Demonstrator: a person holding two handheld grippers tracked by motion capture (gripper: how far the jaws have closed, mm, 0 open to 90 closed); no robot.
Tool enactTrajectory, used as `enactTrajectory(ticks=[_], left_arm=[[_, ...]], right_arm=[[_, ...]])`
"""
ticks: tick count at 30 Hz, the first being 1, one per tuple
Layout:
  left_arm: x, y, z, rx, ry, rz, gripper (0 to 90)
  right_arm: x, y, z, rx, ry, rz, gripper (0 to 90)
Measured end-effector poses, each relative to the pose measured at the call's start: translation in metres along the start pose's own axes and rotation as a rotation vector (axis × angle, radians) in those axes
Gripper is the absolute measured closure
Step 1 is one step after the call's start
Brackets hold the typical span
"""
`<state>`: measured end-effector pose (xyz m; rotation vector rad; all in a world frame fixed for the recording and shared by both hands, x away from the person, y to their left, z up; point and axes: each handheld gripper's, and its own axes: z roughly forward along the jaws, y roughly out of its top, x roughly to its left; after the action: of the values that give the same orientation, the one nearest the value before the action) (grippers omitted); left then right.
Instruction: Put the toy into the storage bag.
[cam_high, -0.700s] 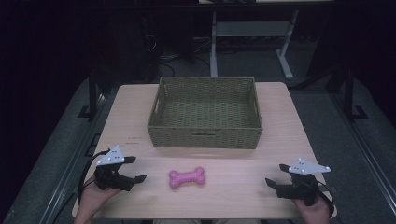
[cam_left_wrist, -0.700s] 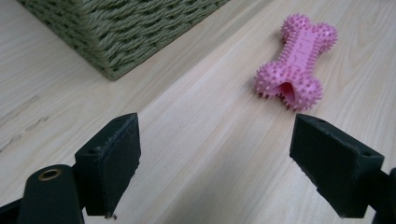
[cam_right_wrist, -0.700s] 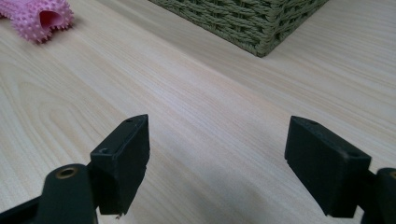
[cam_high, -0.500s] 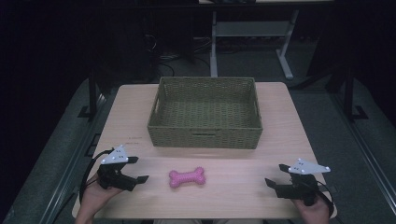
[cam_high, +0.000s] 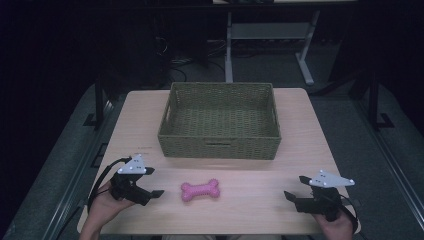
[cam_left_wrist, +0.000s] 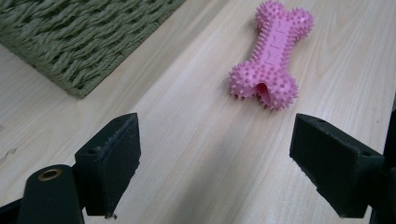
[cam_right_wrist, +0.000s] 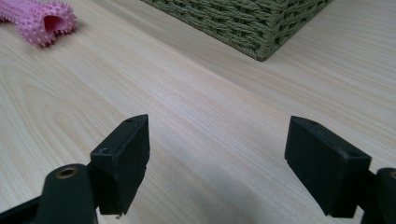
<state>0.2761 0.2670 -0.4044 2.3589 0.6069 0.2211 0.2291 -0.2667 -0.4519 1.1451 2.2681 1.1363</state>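
Observation:
A pink spiky toy bone (cam_high: 200, 190) lies flat on the wooden table (cam_high: 250, 205), just in front of a green woven basket (cam_high: 220, 120). My left gripper (cam_high: 154, 182) stands open a short way left of the bone and points at it; in the left gripper view the bone (cam_left_wrist: 271, 56) lies ahead of the wide-apart jaws, nothing between them (cam_left_wrist: 215, 173). At the table's near right my right gripper (cam_high: 291, 195) rests open and holds nothing. In the right gripper view (cam_right_wrist: 217, 165) the bone (cam_right_wrist: 39, 18) shows far off at the upper left.
The basket (cam_right_wrist: 243, 21) is empty and takes up the middle of the table's far half. Bare wood lies between the two grippers. Beyond the table are dark floor, cables and a grey desk frame (cam_high: 280, 40).
My left gripper has moved a little to the right, toward the bone. The right gripper and the bone have stayed where they were.

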Motion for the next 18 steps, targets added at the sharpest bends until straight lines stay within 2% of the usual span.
enactTrajectory(ticks=[6,11,18], left_arm=[[-0.004,0.009,0.003,0.024,-0.023,0.029,16.0],[-0.011,0.026,0.011,0.055,-0.052,0.073,16.0],[-0.018,0.042,0.021,0.090,-0.076,0.114,16.2]], right_arm=[[0.002,0.001,0.000,0.003,0.002,-0.005,21.7],[0.002,0.000,0.000,0.002,0.002,-0.004,21.7],[0.003,0.001,-0.001,-0.004,0.005,-0.008,21.7]])
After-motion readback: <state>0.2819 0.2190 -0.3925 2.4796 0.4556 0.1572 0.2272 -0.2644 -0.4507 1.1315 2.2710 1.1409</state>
